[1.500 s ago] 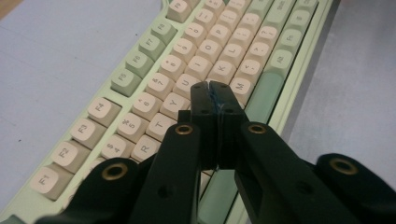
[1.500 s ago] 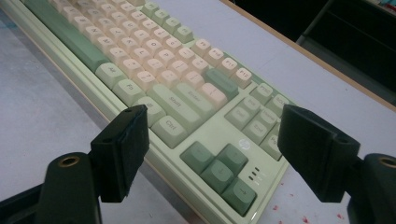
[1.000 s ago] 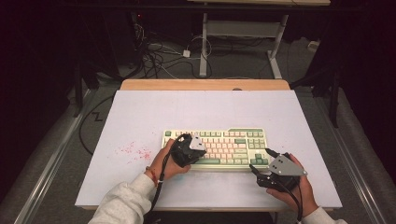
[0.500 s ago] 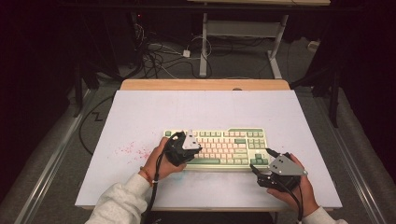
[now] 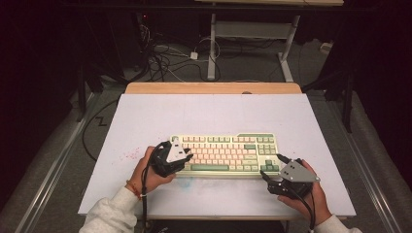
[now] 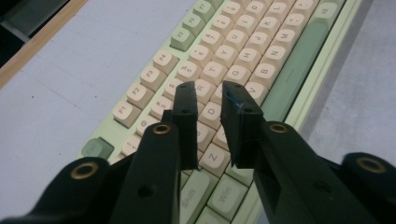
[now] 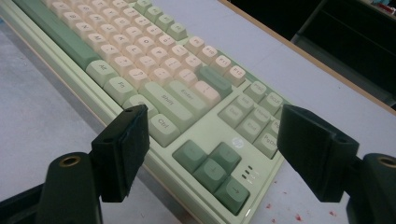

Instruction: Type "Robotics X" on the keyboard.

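Note:
A cream and green keyboard (image 5: 228, 150) lies across the middle of the white table top (image 5: 218, 116). My left gripper (image 5: 187, 156) hovers over its left end, pointing along the letter rows. Its jaws have just been opening. In the left gripper view the left gripper (image 6: 208, 91) stands open by a narrow gap above the keyboard (image 6: 261, 46), with nothing between the pads. My right gripper (image 5: 270, 165) sits at the keyboard's near right corner. In the right gripper view the right gripper (image 7: 212, 121) is wide open over the arrow keys (image 7: 212, 170), gripping nothing.
Faint red specks (image 5: 128, 155) mark the table left of the keyboard. A wooden strip (image 5: 214, 88) borders the far edge. Beyond it are cables (image 5: 165, 58) on the floor and a desk frame (image 5: 252, 34). Both forearms come in from the near edge.
My left gripper has slid left along the keyboard toward its left end. The right gripper has not moved.

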`<state>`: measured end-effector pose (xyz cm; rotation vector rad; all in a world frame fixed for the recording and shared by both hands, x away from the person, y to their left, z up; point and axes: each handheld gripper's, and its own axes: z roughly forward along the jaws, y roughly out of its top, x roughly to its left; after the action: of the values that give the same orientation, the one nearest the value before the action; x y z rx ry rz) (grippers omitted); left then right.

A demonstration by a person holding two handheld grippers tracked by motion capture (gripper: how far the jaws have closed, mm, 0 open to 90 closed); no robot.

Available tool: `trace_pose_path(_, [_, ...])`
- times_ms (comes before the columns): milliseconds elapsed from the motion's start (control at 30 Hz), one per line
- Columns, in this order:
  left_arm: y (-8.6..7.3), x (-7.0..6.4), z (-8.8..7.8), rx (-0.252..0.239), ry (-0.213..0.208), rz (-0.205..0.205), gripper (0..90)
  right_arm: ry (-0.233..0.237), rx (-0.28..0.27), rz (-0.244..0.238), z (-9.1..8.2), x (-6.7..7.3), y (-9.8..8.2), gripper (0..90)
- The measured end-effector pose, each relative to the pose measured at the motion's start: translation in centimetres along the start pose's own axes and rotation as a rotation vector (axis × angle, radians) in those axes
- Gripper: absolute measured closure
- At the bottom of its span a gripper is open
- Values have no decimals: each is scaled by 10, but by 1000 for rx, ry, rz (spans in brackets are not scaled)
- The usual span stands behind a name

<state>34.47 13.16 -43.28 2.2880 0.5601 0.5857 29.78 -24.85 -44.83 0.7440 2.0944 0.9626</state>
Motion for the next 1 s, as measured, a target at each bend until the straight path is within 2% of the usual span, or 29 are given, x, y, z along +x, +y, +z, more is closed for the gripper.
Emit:
trace_pose_path(100, [-7, 0, -7, -18, 10, -17, 608, 1, -3, -1, 0, -1, 0, 257])
trace_pose_path(167, [-12, -1, -12, -30, 58, -29, 506, 2, -3, 7, 0, -1, 0, 260])
trace_pose_path(267, [-19, 0, -18, -65, 82, -62, 404, 7, -3, 10, 0, -1, 0, 272])
trace_pose_path(333, [-24, 1, -22, -84, 78, -79, 335, 9, -3, 8, 0, -1, 0, 278])
trace_pose_path(400, [-29, 1, -23, -79, 93, -94, 282, 9, -7, 12, 0, -2, 0, 279])
trace_pose_path(433, [-32, 2, -24, -79, 88, -101, 258, 13, -6, 15, 0, -2, 0, 279])
trace_pose_path(600, [-46, 2, -26, -49, 124, -124, 198, 15, 0, 20, 2, -3, 1, 274])
trace_pose_path(700, [-53, 1, -27, -32, 140, -153, 191, 22, -5, 24, 3, -4, 2, 271])
trace_pose_path(767, [-56, -2, -27, -16, 159, -142, 188, 24, -4, 26, 4, -5, 2, 270])
trace_pose_path(900, [-62, -6, -27, 17, 163, -114, 178, 39, 3, 35, 7, -7, 5, 282])
trace_pose_path(1000, [-66, -8, -28, 32, 181, -97, 180, 59, -3, 35, 8, -8, 7, 302])
